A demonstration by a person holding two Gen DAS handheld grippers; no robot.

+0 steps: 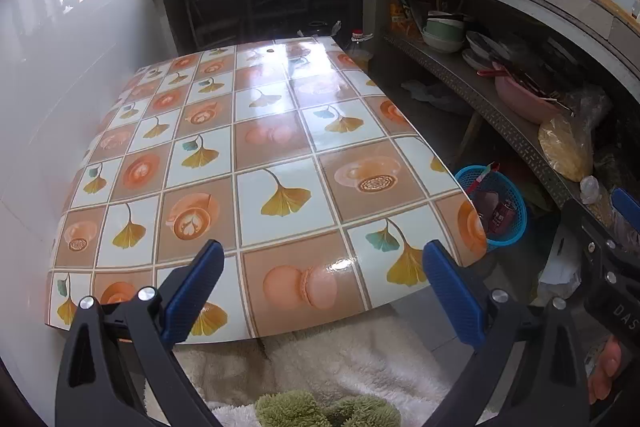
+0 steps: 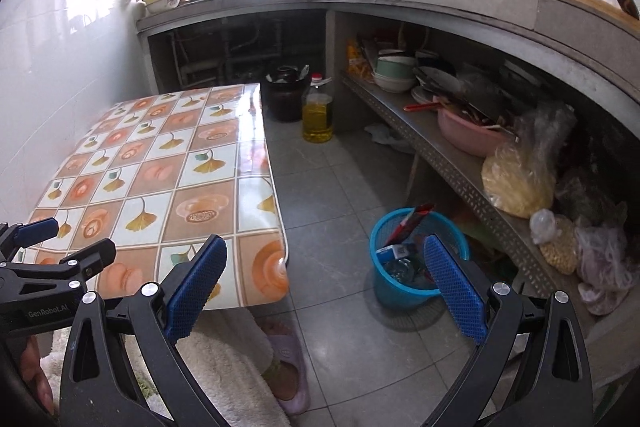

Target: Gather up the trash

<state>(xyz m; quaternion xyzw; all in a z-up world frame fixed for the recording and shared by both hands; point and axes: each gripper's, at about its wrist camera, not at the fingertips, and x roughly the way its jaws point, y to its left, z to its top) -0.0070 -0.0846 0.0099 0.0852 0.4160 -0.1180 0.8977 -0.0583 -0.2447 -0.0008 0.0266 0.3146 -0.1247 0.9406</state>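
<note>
A blue mesh trash basket (image 2: 412, 267) stands on the floor to the right of the table, holding a red wrapper, a blue-white box and crumpled clear plastic. In the left wrist view the same basket (image 1: 504, 203) shows past the table's right corner. My left gripper (image 1: 324, 283) hangs open over the near edge of the patterned table (image 1: 248, 147), nothing between its blue pads. My right gripper (image 2: 326, 283) is open too, above the floor, with the basket just behind its right finger. The left gripper (image 2: 60, 243) also appears at the left edge of the right wrist view.
A low metal shelf (image 2: 460, 179) on the right carries bowls, a pink basin and food bags. An oil bottle (image 2: 318, 111) and a dark jar (image 2: 284, 95) stand on the floor beyond the table. The person's foot in a slipper (image 2: 288, 363) and fluffy clothing lie below.
</note>
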